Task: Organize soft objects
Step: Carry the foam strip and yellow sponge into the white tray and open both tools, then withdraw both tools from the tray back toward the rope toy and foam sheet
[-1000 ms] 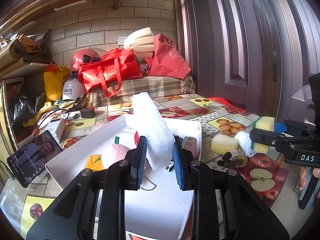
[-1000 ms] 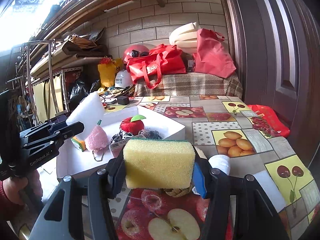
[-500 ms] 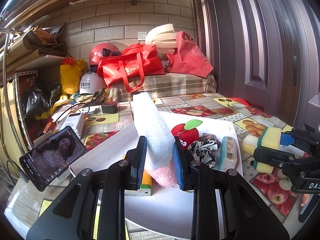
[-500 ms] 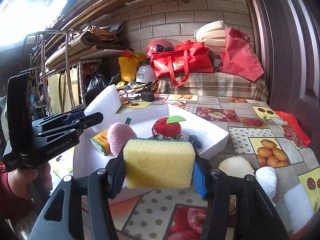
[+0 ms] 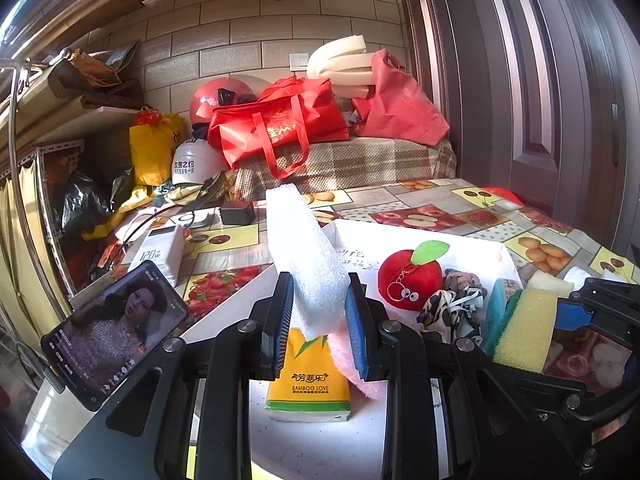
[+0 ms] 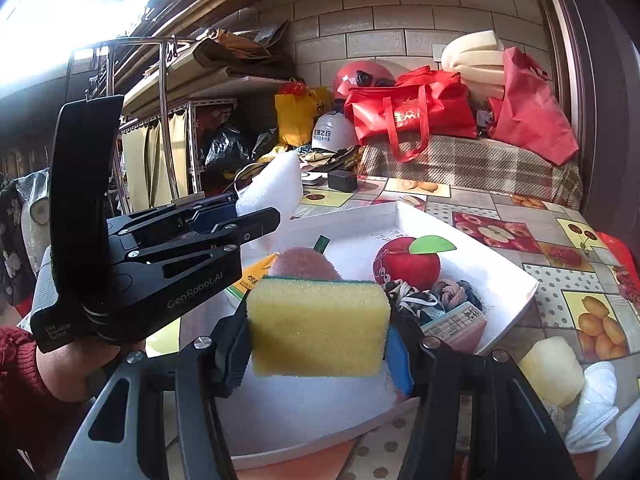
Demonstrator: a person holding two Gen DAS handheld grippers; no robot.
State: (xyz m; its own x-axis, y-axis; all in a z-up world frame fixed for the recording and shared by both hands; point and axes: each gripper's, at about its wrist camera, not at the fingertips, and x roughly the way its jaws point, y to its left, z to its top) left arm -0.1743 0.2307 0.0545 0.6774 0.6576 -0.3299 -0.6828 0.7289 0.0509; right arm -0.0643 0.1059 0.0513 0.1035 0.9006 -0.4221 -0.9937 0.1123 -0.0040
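My left gripper (image 5: 317, 320) is shut on a white foam strip (image 5: 302, 252) and holds it over the near left part of the white tray (image 5: 472, 240). My right gripper (image 6: 318, 338) is shut on a yellow sponge (image 6: 318, 326) with a green back, held over the tray's near edge (image 6: 508, 320). The tray holds a red plush apple (image 6: 408, 266), a pink puff (image 6: 306, 266), a patterned scrunchie (image 5: 450, 306) and a yellow tissue pack (image 5: 308, 384). The left gripper with its foam strip (image 6: 272, 192) shows in the right wrist view, and the sponge (image 5: 524, 330) in the left wrist view.
A pale yellow sponge ball (image 6: 554, 374) and a white cloth (image 6: 596, 404) lie on the fruit-patterned tablecloth right of the tray. A phone on a stand (image 5: 116, 328) and a white power bank (image 5: 158, 254) stand left of it. Red bags (image 5: 280, 128) and helmets crowd the back.
Both grippers have moved left and closer over the tray, each still holding its object. The right gripper's sponge now hangs over the tray's near edge.
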